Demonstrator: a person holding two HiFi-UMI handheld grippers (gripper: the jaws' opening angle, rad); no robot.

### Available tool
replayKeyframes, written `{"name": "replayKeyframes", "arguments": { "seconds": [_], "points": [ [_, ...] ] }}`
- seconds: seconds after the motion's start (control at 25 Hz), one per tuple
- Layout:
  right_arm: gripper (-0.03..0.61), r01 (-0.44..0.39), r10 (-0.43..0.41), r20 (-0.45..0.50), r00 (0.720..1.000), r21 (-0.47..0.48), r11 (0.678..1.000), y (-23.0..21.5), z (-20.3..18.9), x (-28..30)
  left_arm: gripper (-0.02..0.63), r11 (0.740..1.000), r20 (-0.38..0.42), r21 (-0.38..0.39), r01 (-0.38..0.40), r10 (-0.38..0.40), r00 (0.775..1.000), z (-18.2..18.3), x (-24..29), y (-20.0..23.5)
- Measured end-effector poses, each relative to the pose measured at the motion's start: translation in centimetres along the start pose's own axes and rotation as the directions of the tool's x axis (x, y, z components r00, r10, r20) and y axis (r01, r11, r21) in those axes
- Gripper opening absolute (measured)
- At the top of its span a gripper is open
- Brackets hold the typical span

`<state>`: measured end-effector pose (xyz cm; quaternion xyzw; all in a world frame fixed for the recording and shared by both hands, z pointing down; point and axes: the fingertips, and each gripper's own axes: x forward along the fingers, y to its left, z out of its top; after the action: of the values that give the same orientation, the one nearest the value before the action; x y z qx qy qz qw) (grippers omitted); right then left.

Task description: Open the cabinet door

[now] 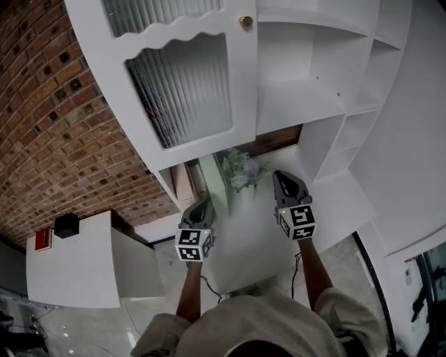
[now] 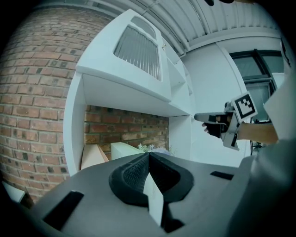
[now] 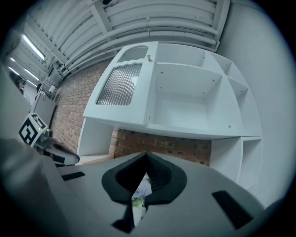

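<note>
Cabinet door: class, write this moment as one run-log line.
door: shut | knob: untouched | left gripper: shut, empty | right gripper: shut, empty

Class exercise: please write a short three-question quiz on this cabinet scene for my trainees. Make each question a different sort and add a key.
1. True or false: the cabinet door stands open.
2. The brass knob sits on the door's edge: A) beside the open shelves; B) beside the brick wall; C) along the bottom.
3. Short answer: how do the fingers of the left gripper and the right gripper stand, and what do they hold?

Key: 1 false, the door is shut. 2 A. 3 Both pairs of fingers are shut together and hold nothing.
</note>
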<state>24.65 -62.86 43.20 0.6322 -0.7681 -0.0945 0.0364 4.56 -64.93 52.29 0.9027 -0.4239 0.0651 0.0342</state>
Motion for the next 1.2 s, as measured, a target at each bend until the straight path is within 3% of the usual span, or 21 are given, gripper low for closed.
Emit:
{"name": "replayKeyframes", "arguments": {
  "seconds": [0.2, 0.56, 0.96, 1.2],
  "points": [
    [0.067, -0.07, 0.069, 0.092, 0.993, 0.002, 0.998, 0.1, 6.1, 3.3, 0.026, 1.0, 0.002, -0.01, -0.003, 0.003, 1.0, -0.2, -0.5, 0.5],
    [0.313, -0.257, 0.24, 0.18, 0.954, 0.073, 0.964, 1.6, 12.0, 7.5, 0.026, 1.0, 0.014, -0.011, -0.011, 0.011, 1.0, -0.1, -1.0, 1.1],
    [0.39, -0.35, 0.335, 0.134, 0.933, 0.103, 0.931, 3.7, 11.0, 11.1, 0.026, 0.999, 0.023, -0.014, -0.051, 0.052, 0.998, 0.0, -2.8, 2.6],
    [0.391, -0.322, 0.309, 0.133, 0.942, 0.092, 0.942, 4.0, 10.8, 11.2, 0.026, 0.997, 0.024, -0.018, -0.069, 0.07, 0.997, 0.0, -3.7, 3.1]
  ]
}}
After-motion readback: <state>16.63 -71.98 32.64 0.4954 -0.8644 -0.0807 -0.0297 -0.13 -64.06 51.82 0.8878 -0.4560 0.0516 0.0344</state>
